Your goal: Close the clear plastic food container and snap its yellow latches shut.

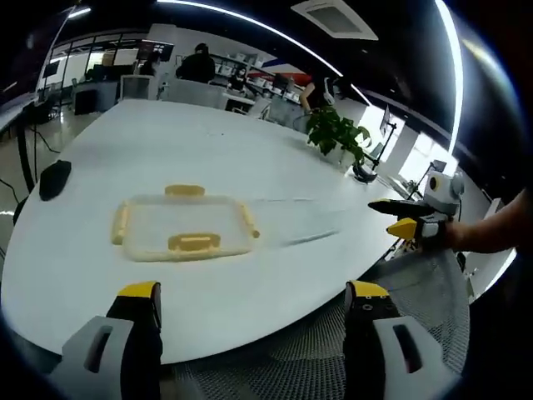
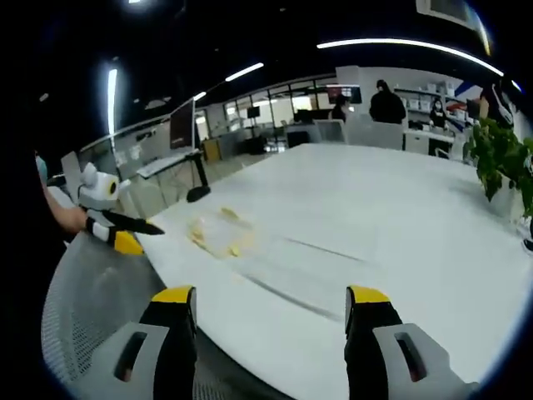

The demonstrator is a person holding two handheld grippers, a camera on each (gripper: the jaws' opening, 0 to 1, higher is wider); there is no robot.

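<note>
The clear plastic container (image 1: 185,227) lies flat on the white table (image 1: 250,158), with a yellow latch on each of its sides and its lid on top. I cannot tell whether the latches are snapped down. My left gripper (image 1: 253,293) is open and hangs over the table's near edge, short of the container. At the right a hand holds my right gripper (image 1: 391,215) off the table edge. In the right gripper view the container (image 2: 218,232) is small and far, my right gripper (image 2: 271,296) is open and empty, and my left gripper (image 2: 137,233) shows at the left.
A black object (image 1: 54,177) sits near the table's left edge. A potted plant (image 1: 337,133) stands at the far right of the table. A grey mesh chair (image 2: 92,292) is beside the table edge. People and desks fill the background.
</note>
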